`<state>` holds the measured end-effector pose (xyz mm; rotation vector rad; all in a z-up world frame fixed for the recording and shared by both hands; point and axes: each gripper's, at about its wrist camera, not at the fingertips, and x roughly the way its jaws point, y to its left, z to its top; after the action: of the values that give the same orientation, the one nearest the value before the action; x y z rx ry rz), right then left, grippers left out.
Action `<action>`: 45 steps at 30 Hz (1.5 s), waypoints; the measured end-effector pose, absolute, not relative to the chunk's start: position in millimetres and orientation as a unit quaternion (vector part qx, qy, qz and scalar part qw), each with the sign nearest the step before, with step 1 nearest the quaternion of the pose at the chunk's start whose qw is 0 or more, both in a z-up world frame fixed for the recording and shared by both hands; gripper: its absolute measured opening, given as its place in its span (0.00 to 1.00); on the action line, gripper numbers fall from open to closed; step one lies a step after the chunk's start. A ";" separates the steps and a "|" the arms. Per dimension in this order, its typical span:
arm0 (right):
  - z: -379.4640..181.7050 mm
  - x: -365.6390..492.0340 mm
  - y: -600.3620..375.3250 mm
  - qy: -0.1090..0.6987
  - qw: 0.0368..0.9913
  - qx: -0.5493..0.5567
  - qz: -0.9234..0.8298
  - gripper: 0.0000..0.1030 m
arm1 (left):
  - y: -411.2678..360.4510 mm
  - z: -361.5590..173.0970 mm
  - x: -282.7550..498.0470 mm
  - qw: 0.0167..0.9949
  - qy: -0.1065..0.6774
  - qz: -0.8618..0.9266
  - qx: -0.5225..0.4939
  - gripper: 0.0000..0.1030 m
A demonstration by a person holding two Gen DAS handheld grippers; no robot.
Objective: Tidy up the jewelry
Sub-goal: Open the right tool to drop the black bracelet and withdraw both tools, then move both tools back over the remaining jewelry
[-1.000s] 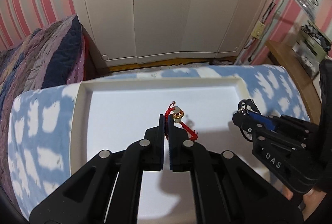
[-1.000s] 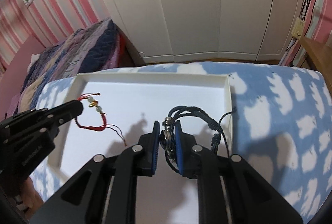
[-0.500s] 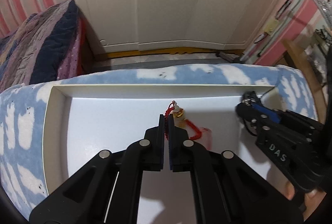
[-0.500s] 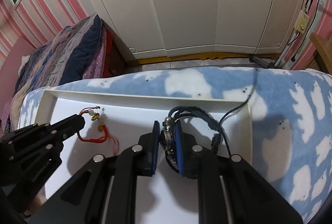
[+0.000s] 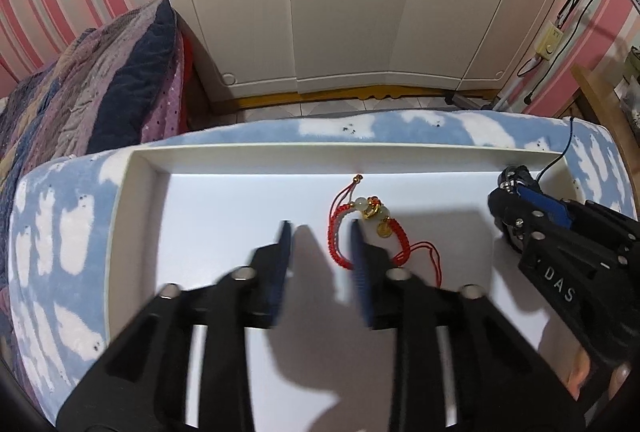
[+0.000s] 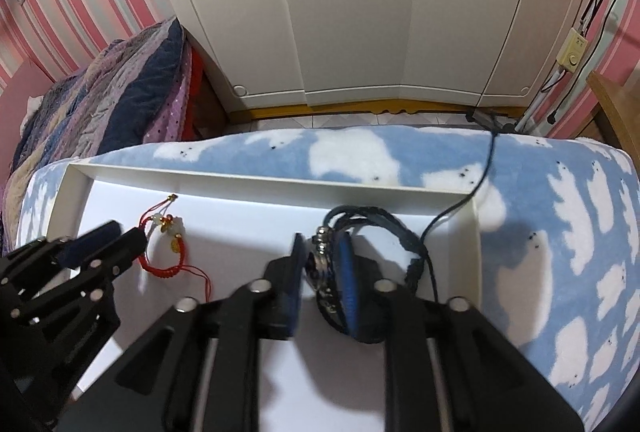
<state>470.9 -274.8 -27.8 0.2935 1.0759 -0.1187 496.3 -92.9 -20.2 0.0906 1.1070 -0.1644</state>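
A red cord bracelet point(image 5: 362, 222) with pale beads and a gold charm lies in the white tray point(image 5: 340, 158). My left gripper point(image 5: 320, 228) is open, its right finger against the bracelet; it also shows in the right wrist view point(image 6: 120, 234). My right gripper point(image 6: 322, 246) has its jaws slightly parted around a black leather bracelet point(image 6: 376, 228) with metal beads, near the tray's right wall point(image 6: 476, 232). The right gripper shows at the right of the left wrist view point(image 5: 508, 192).
The tray rests on a blue blanket with white bears point(image 6: 560, 232). A thin black cord point(image 6: 486, 168) runs over the tray's right corner. A quilted bed point(image 5: 88, 92), white wardrobe doors point(image 5: 352, 0) and a wooden desk edge point(image 6: 612, 100) stand beyond.
My left gripper has opened and let go of the red bracelet, which now lies in the tray. My right gripper's jaws have parted a little around the black bracelet. Both grippers moved lower.
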 end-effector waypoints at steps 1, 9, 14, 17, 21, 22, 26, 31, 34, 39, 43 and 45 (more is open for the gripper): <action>-26.7 470.0 -276.8 0.510 0.847 0.142 -0.056 0.44 | -91.7 -16.9 494.5 0.848 0.522 -0.076 0.042 0.36; 12.8 438.7 -289.8 0.483 0.860 0.157 -0.053 0.49 | -62.8 47.9 459.6 0.871 0.485 -0.071 0.033 0.67; 64.1 385.8 -287.2 0.440 0.887 0.121 -0.072 0.69 | -35.1 92.2 403.7 0.898 0.433 -0.067 0.035 0.91; 84.1 350.2 -286.8 0.422 0.897 0.103 -0.084 0.75 | -20.8 109.2 369.9 0.905 0.421 -0.062 0.033 0.93; 95.7 302.5 -283.3 0.407 0.903 0.087 -0.107 0.83 | -2.7 118.5 323.3 0.910 0.408 -0.060 0.026 0.97; 94.3 294.5 -282.4 0.407 0.903 0.086 -0.105 0.83 | -1.7 117.5 313.4 0.909 0.412 -0.061 0.028 0.97; 87.9 256.2 -278.2 0.417 0.901 0.087 -0.088 0.83 | 8.1 101.0 282.9 0.897 0.436 -0.071 0.022 0.97; 80.2 222.2 -273.3 0.417 0.901 0.086 -0.087 0.83 | 21.2 81.6 259.1 0.890 0.450 -0.074 -0.005 0.97; 73.0 206.5 -270.5 0.423 0.898 0.081 -0.089 0.83 | 23.0 74.8 243.6 0.889 0.451 -0.080 -0.007 0.97; 57.7 188.7 -268.5 0.433 0.893 0.090 -0.086 0.83 | 26.7 69.3 217.6 0.892 0.447 -0.073 -0.002 0.97; 52.8 176.8 -262.8 0.431 0.894 0.085 -0.092 0.83 | 28.3 60.1 203.4 0.888 0.452 -0.080 -0.003 0.97; 51.0 172.9 -260.3 0.433 0.893 0.087 -0.088 0.83 | 28.3 54.5 199.1 0.884 0.460 -0.084 -0.003 0.97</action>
<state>172.9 -260.3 51.0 0.1801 0.8975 -0.1836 199.1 28.3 54.5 -0.0060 0.9569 -0.1739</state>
